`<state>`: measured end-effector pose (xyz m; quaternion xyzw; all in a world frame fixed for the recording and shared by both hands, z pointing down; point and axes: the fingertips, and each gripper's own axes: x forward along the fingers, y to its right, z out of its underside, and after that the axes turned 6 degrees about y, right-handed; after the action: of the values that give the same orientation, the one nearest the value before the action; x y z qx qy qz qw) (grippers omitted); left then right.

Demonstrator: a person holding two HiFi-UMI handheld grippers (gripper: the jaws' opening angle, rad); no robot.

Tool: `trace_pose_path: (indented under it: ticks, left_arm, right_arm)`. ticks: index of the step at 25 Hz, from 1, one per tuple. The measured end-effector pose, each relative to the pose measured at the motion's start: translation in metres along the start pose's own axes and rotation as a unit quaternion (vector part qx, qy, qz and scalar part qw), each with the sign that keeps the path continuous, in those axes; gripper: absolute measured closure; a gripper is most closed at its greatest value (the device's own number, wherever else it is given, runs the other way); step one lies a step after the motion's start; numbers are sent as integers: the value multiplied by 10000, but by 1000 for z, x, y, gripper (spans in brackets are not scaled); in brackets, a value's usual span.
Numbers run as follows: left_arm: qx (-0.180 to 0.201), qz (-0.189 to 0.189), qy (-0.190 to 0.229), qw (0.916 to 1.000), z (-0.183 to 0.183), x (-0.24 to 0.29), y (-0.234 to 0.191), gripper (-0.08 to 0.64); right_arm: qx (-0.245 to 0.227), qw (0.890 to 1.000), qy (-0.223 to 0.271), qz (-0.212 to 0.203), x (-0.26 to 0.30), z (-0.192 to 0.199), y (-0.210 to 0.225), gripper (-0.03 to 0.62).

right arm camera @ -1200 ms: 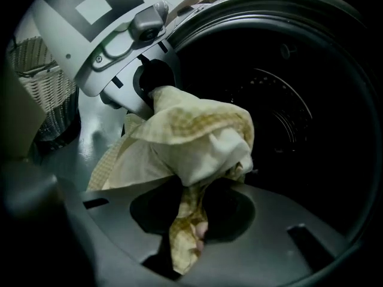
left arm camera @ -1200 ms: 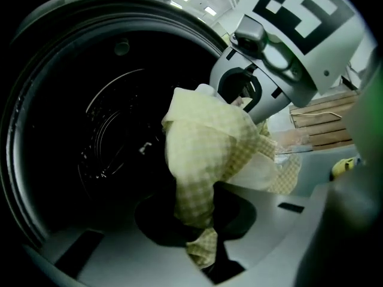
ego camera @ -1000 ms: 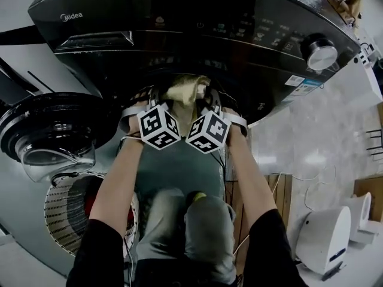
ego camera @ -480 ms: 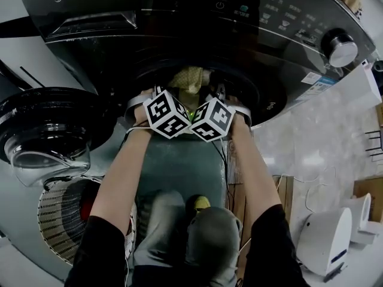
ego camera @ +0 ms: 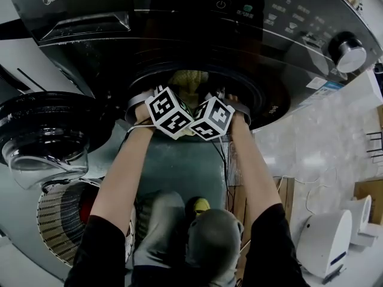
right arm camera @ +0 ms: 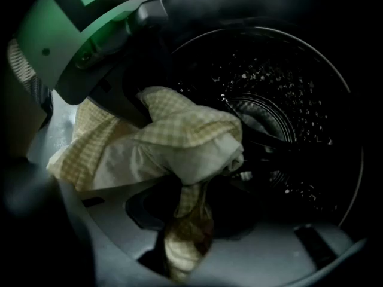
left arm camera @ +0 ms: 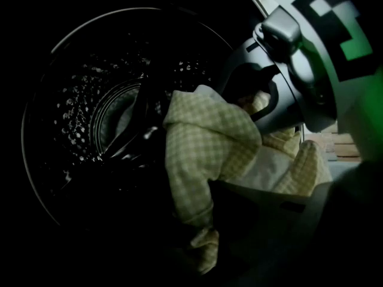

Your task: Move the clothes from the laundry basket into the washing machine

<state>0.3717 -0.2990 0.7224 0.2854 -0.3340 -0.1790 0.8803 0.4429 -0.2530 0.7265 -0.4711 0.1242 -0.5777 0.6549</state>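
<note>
1. Compared with a second ago in the head view, both tongs have been carried closer to the washing machine (ego camera: 179,17), and the yellow checked garment (left arm camera: 209,142) now sits deeper in its mouth.
2. The garment is draped over the lower lip of the washing machine's opening. Most of it is just inside, ahead of the perforated drum (left arm camera: 90,118), and none of it is fully down in the drum yet.
3. The jaws of both tongs have just been opening.
   - On the left tongs (left arm camera: 203,262) a tail of the garment is still pinched, so the hold looks only eased.
   - On the right tongs (right arm camera: 182,262) the jaws look slackened, with a strand of the garment lying loosely between them.
4. This is judged to be the start of the release. The garment is all but delivered, and a push or a drop further into the washing machine is probably still needed.
5. Counted:
   - One washing machine, with one opened door (ego camera: 48,130) and one control knob (ego camera: 351,51).
   - One garment at its mouth.
   - Two tongs.
   - One laundry basket (ego camera: 60,220) beside the washing machine, below its door. Something red (ego camera: 88,208) can be seen inside it, so more clothes are probably left to move.
</note>
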Motion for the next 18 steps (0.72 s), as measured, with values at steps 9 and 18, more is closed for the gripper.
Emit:
trace_pose_path:
  ticks: [9, 18]
  left_arm:
    - [530, 103, 69, 9985, 1, -7, 15, 359]
    - [589, -44, 183, 9981, -3, -15, 17, 318]
  right_arm:
    - [-318, 9992, 225, -18, -9, -9, -3, 300]
    - [-526, 9980, 341, 37, -4, -2, -18, 310]
